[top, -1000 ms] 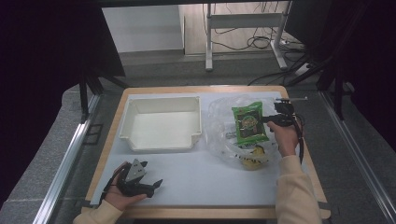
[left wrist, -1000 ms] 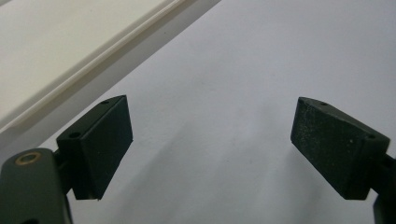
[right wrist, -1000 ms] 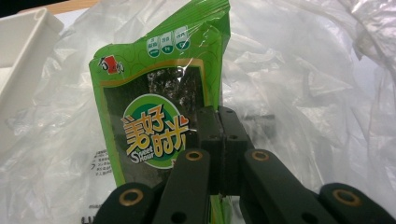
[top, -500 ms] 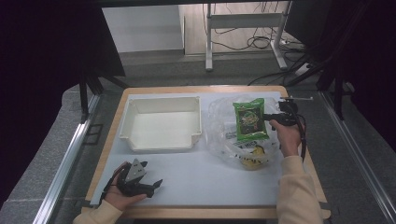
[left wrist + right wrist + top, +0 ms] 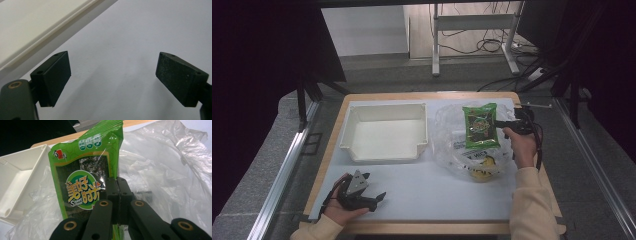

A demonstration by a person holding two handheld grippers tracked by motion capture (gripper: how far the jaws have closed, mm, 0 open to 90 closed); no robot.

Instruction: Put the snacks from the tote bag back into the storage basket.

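Jaws: right gripper (image 5: 117, 195) clenched on seaweed snack pack (image 5: 480, 126), held above clear plastic bag (image 5: 452, 132), right of white tray (image 5: 384, 131). Left gripper (image 5: 362, 192) released, idle at near left. Pack prob. light, crinkly, slick, contents brittle; grip by edge seam.

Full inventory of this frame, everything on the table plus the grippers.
snack packet: 1, green, held above the plastic bag at the table's right
plastic bag: 1, clear, crumpled, right of the tray
yellow item: 1, inside the bag's near end, kind unclear
tray: 1, white, empty, far left of the table
table: 1, pale top, wooden edge
left gripper: 1, black, open, resting near the front left edge
right gripper: 1, black, shut on the snack packet's edge
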